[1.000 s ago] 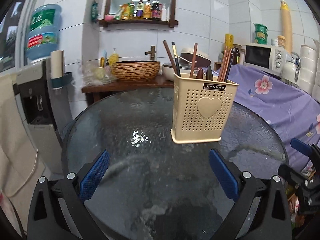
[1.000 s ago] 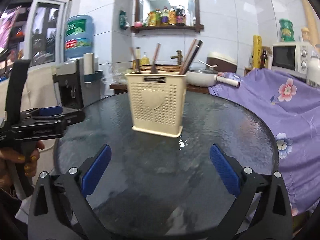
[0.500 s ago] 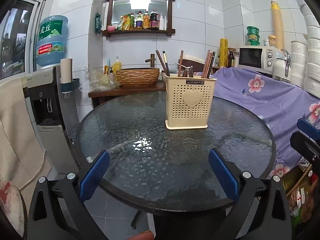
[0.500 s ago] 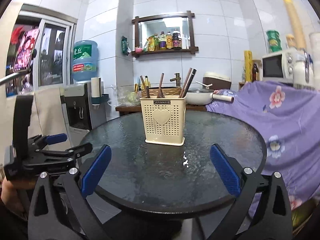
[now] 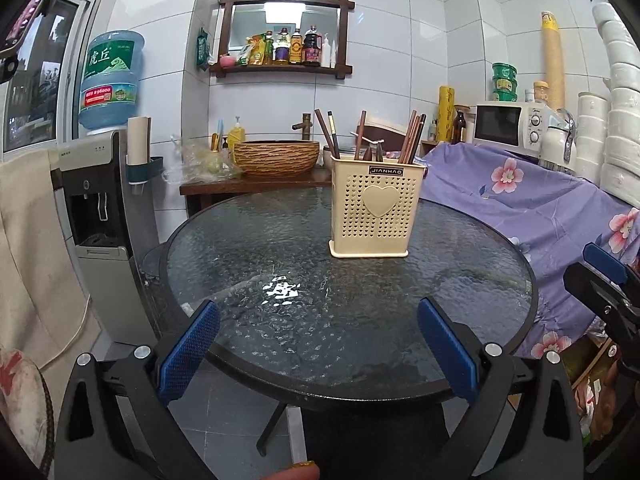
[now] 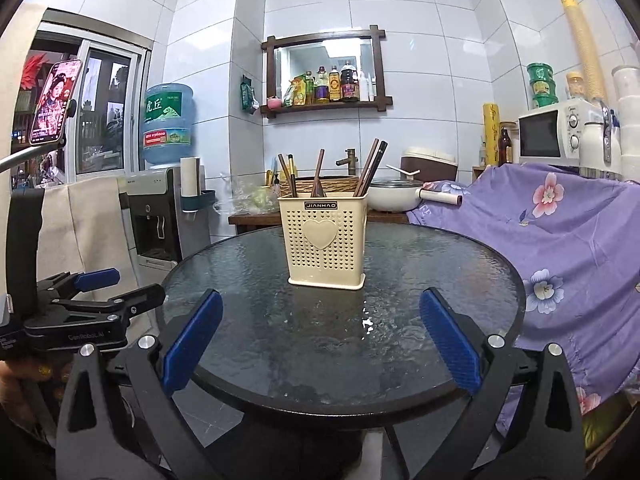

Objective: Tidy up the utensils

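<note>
Nearest, the left gripper (image 5: pixel 318 346) and right gripper (image 6: pixel 320 338) hang wide apart, empty. On the round dark glass table (image 5: pixel 400 344) toward twelve o'clock, the beige perforated plastic holder (image 5: pixel 375 210) already contains brown chopsticks (image 5: pixel 412 136); nothing lies loose, so sorting looks finished.
</note>
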`<state>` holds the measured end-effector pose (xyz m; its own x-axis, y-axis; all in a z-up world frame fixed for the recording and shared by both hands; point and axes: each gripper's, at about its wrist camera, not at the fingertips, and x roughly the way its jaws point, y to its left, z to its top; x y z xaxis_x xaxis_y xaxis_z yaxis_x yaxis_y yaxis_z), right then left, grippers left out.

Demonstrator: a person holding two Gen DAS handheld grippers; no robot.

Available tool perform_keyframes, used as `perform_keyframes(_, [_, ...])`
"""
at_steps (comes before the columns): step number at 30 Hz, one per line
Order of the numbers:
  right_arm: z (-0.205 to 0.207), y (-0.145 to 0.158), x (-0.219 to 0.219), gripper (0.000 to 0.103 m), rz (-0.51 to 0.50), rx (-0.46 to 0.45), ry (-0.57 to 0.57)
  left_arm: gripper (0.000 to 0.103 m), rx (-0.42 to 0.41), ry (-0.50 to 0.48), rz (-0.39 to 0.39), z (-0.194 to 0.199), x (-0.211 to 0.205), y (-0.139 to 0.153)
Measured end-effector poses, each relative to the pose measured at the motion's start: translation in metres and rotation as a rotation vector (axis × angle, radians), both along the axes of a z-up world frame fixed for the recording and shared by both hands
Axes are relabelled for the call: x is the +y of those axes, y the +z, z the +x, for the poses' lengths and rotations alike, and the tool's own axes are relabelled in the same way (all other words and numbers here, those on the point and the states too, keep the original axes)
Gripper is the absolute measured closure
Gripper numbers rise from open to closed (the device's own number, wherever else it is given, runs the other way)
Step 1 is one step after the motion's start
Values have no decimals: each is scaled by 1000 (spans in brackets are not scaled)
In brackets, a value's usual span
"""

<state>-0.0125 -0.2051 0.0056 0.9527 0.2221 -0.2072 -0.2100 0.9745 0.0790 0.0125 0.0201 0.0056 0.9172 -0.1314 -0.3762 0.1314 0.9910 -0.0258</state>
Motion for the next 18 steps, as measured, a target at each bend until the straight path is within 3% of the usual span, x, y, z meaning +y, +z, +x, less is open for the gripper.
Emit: perform_keyframes(18, [-1, -3, 1, 6, -8, 7, -2, 6, -4, 12, 28, -4, -4, -1])
